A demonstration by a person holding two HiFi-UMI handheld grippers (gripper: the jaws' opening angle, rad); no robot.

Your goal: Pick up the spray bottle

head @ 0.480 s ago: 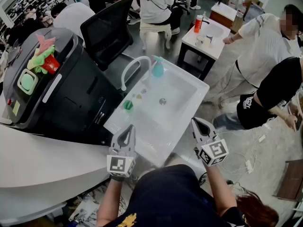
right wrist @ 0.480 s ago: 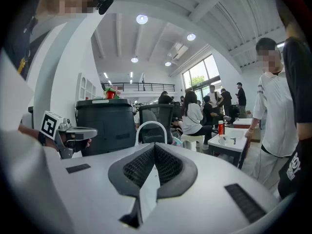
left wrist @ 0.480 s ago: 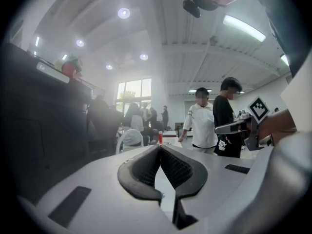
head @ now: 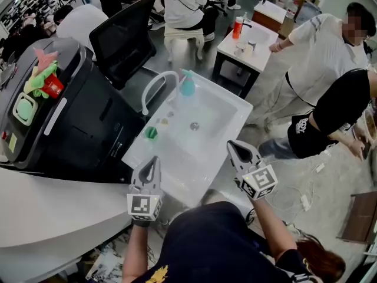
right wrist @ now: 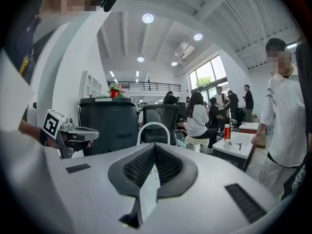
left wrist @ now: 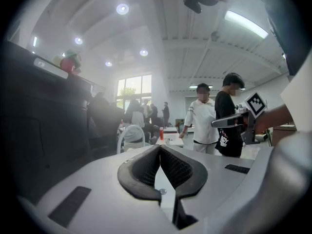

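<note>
The teal spray bottle (head: 187,82) stands upright at the far corner of the white sink (head: 227,119), just right of the arched white faucet (head: 152,90). My left gripper (head: 153,159) hovers at the sink's near left edge, shut and empty. My right gripper (head: 234,145) hangs at the near right edge, also shut with nothing in it. Both point toward the far end of the sink, well short of the bottle. In the left gripper view the jaws (left wrist: 160,149) meet at the tip. In the right gripper view the jaws (right wrist: 154,146) meet as well, with the faucet (right wrist: 155,130) arching beyond.
A small green object (head: 151,132) lies in the sink's left part. A large black machine (head: 70,117) stands to the left, with a black office chair (head: 123,37) behind. A white side table (head: 247,43) carries a red bottle (head: 237,27). People (head: 330,52) stand at the right.
The whole head view has slid slightly left. Both grippers stay shut near the sink's near edge; the bottle has not moved.
</note>
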